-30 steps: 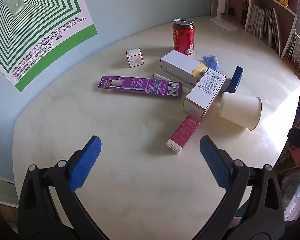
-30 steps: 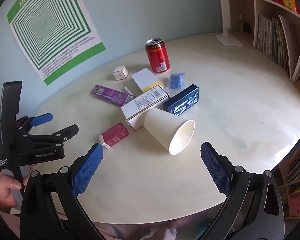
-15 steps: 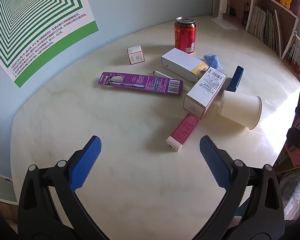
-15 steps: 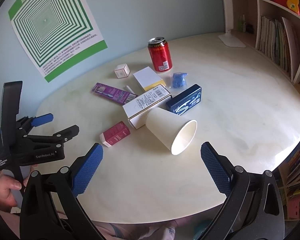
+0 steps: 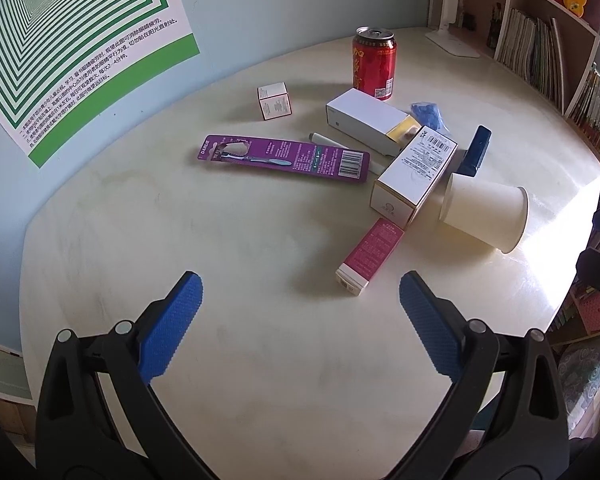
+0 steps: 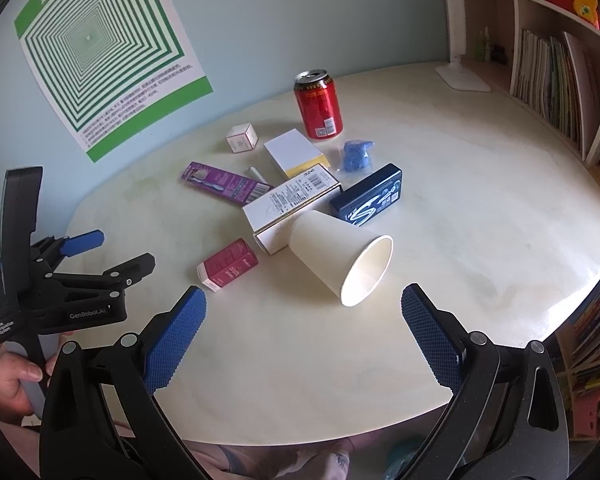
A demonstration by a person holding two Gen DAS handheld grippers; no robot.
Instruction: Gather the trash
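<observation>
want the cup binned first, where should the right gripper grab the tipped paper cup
Pinch the paper cup across its side wall near the open rim, coming from above with the open right gripper. It lies on its side, mouth toward that gripper, base against the white box.

The purple toothbrush card (image 5: 285,157) carries "DARLIE" on its end. The left gripper (image 6: 120,256), seen from the right wrist, is printed "GenRobot.AI" with a small label, possibly "Data Acquisition System". The green poster (image 6: 100,48) is headed with Chinese characters, too small to read surely.
</observation>
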